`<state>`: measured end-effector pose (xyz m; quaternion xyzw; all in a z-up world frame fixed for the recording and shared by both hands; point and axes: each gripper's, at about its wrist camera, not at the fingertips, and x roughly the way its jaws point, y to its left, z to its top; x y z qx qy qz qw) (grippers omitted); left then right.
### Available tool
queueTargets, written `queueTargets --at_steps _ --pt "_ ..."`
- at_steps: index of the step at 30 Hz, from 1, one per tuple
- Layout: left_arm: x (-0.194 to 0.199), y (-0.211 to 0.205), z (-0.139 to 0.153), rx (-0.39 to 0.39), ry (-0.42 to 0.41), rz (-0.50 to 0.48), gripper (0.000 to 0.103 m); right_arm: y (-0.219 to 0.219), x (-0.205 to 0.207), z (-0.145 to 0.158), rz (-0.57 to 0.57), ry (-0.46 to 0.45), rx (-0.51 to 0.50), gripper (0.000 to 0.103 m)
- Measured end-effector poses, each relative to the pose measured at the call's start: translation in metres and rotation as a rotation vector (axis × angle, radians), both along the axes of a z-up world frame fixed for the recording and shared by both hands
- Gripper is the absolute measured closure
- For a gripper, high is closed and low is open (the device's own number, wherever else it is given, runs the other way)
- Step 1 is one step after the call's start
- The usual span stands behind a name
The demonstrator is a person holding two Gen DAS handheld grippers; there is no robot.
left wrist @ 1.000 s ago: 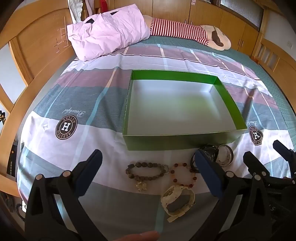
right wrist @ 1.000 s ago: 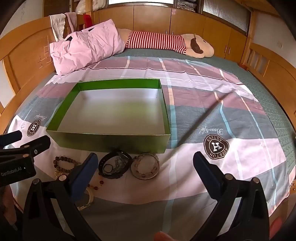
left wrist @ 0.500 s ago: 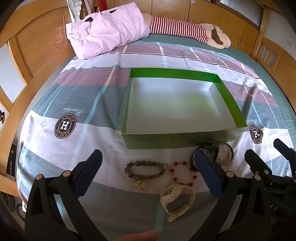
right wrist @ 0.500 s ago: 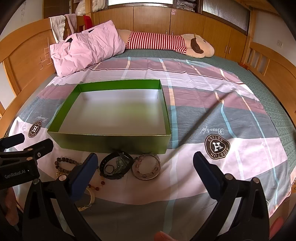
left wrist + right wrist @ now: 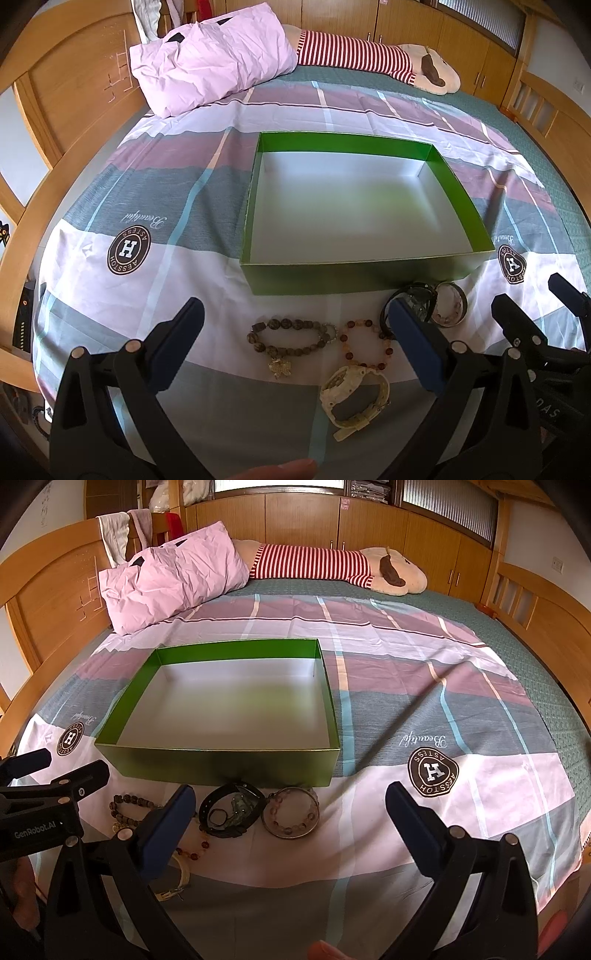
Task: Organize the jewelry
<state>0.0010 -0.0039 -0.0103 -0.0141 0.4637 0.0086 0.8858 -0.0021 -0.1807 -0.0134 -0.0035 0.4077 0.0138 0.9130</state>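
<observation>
Compared with the views a second ago, little has altered: both cameras have edged slightly forward and down toward the jewelry, so the green box [image 5: 364, 275] and the pieces in front of it sit a touch lower and larger in frame, while no piece has shifted and the box remains empty. In my judgement the task is at its opening approach, with no item yet collected. The left gripper [image 5: 293, 338] hovers above the bedsheet [image 5: 110, 206] with its jaws spread wide and nothing between them; the dark stone-bead bracelet [image 5: 291, 338] with its gold charm lies directly between the open fingers, the amber bead bracelet [image 5: 365, 343] just beside it, and the cream wristwatch [image 5: 356, 397] nearer the camera. The right gripper [image 5: 288, 814] is likewise released and empty, held level and low over the sheet; the black wristwatch [image 5: 231, 812] and the metal bangle [image 5: 291, 812] with a pale bead strand inside it lie touching each other, just in front of the box's near wall. All five pieces rest on the sheet outside the box. The two grippers stand side by side, each partly visible in the other's view. A fingertip shows at the bottom edge of both views.
</observation>
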Motion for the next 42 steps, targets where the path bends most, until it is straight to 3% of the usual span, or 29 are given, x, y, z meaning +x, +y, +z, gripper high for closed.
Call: queueTargets --at_steps 42 --pt "-0.0013 -0.0030 -0.0033 0.005 0.009 -0.008 0.002 -0.0011 0.0003 0.0001 0.001 0.000 0.001 0.001"
